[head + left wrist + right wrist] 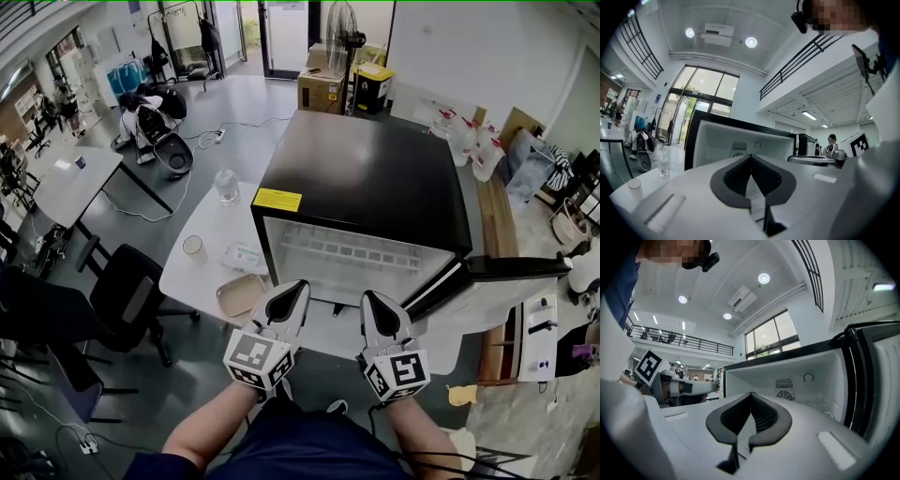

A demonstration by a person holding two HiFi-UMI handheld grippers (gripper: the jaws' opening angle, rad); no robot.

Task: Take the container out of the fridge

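A black mini fridge (pixel 366 178) stands on a white table (pixel 202 239) with its door (pixel 497 270) swung open to the right. Its white inside (pixel 352 262) shows a wire shelf and nothing else that I can make out. A shallow beige container (pixel 239 294) lies on the table just left of the fridge front. My left gripper (pixel 298 286) and right gripper (pixel 368 298) hover side by side before the opening, both shut and holding nothing. The left gripper view has its jaws (pixel 750 157) meeting in front of the fridge (pixel 740 140). In the right gripper view the tips (pixel 751 394) touch before the fridge's back wall (pixel 797 385).
On the table left of the fridge are a clear water bottle (pixel 226 186), a cup (pixel 193 247) and a clear flat pack (pixel 246 255). A black office chair (pixel 131 300) stands at the table's left. Boxes (pixel 323 89) and a fan (pixel 342 37) are behind the fridge.
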